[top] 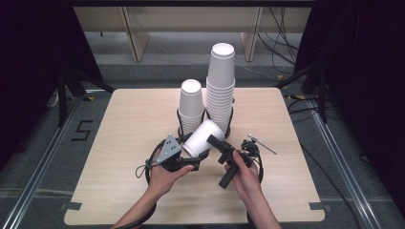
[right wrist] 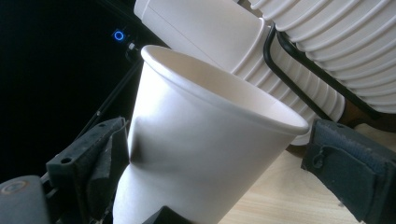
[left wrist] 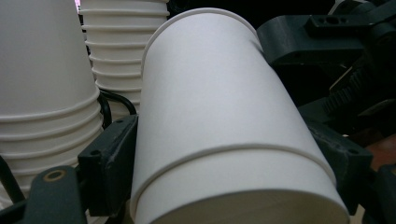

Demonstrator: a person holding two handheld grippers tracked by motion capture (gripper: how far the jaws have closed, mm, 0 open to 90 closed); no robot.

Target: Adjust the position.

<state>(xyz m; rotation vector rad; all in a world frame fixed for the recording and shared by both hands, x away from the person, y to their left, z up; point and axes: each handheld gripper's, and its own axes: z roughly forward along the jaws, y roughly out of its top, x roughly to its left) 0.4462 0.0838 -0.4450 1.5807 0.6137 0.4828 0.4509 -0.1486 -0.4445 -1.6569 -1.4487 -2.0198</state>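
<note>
Left gripper clamped on cup, tilted above table, just before short stack and tall stack. Right gripper around same cup: one pad denting its wall, other pad clear, jaws open.

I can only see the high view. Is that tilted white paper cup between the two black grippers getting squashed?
Observer: Yes. The right gripper view shows a dent in the wall of the tilted white paper cup, where one pad of the right gripper presses.
Operator: And its other pad?
Observer: It stands just off the cup, with a small gap beside the rim.
Operator: What about the other gripper?
Observer: The left gripper has both jaws tight against the cup's sides.
</note>
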